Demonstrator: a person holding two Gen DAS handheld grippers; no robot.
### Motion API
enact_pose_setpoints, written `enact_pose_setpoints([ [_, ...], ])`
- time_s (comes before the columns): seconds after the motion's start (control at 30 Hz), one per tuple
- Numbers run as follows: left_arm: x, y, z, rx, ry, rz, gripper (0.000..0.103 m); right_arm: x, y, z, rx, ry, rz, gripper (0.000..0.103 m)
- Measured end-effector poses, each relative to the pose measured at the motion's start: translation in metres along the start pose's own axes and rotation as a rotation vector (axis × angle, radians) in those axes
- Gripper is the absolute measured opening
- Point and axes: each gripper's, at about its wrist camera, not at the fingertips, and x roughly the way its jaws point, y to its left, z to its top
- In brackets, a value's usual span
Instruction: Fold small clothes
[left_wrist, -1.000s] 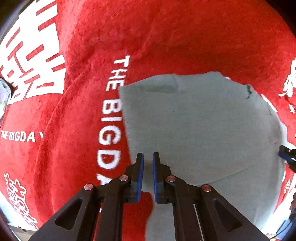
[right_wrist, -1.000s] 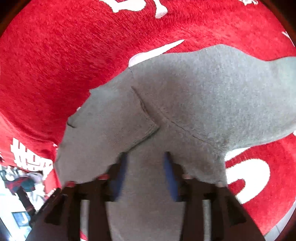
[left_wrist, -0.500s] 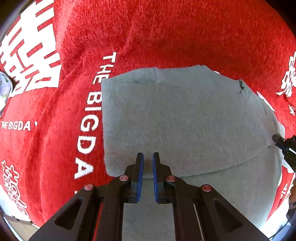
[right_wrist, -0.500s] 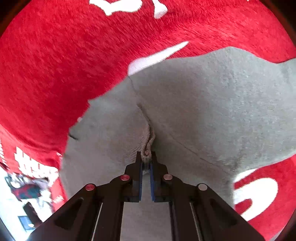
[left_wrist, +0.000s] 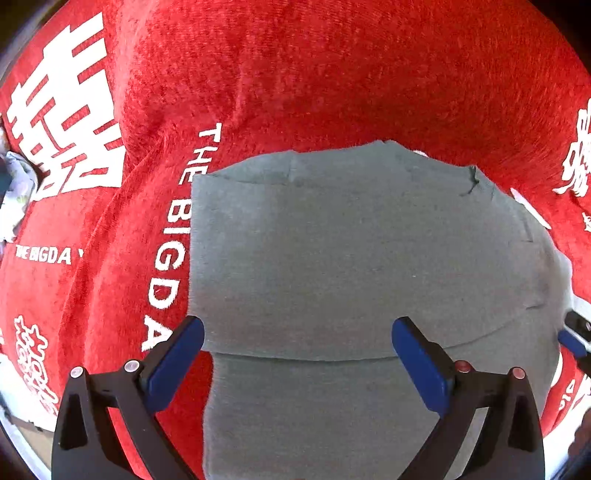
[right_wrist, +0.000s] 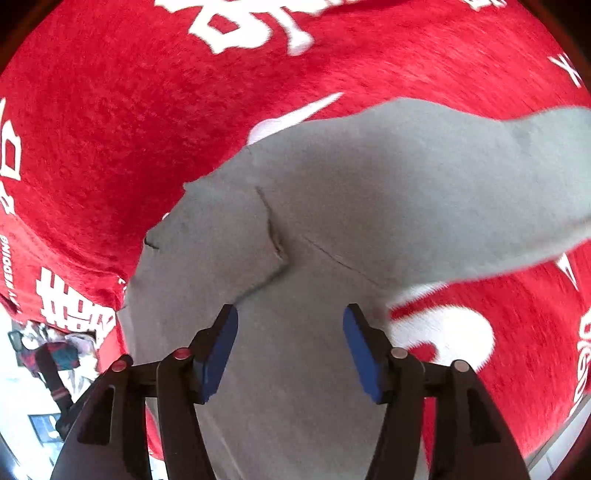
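Fold just laid: your left claw (left_wrist: 297, 347) and right claw (right_wrist: 290, 339) have just been opening, nothing between them, over the grey garment (left_wrist: 351, 251); next, regrip an edge

A red plush cloth (left_wrist: 332, 74) is spread across the whole surface and is printed in white. Large block characters (left_wrist: 66, 122) are seen at the far left, and the words "THE BIG DA" (left_wrist: 173, 236) run lengthwise beside them (the last letters are covered). Smaller white print (left_wrist: 574, 158) is found at the far right. At the left edge a pale crumpled item (left_wrist: 14, 192), possibly fabric, is glimpsed.
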Motion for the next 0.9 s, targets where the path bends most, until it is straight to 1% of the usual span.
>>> enact_pose_setpoints([
  [0.07, 0.001, -0.01, 0.002, 0.004, 0.009, 0.008, 0.102, -0.009, -0.012, -0.002, 0.02, -0.005, 0.001, 0.064],
  [0.17, 0.006, -0.03, 0.004, 0.043, 0.022, 0.009, 0.102, -0.02, -0.034, -0.003, 0.067, -0.016, 0.001, 0.064],
  [0.27, 0.01, -0.057, 0.002, 0.099, 0.048, -0.032, 0.102, -0.034, -0.061, -0.004, 0.121, -0.032, -0.011, 0.064],
  [0.43, 0.008, -0.102, -0.003, 0.175, 0.049, -0.084, 0.102, -0.054, -0.108, -0.002, 0.209, -0.061, -0.029, 0.064],
  [0.53, 0.007, -0.133, -0.006, 0.226, 0.053, -0.11, 0.102, -0.064, -0.14, 0.0, 0.292, -0.094, -0.017, 0.064],
  [0.7, 0.006, -0.174, -0.008, 0.272, 0.072, -0.156, 0.102, -0.077, -0.191, 0.008, 0.421, -0.147, 0.002, 0.064],
  [0.83, 0.005, -0.202, -0.011, 0.307, 0.077, -0.179, 0.102, -0.082, -0.217, 0.014, 0.491, -0.181, 0.017, 0.064],
  [0.9, 0.006, -0.213, -0.011, 0.309, 0.084, -0.195, 0.102, -0.085, -0.231, 0.017, 0.543, -0.204, 0.044, 0.064],
])
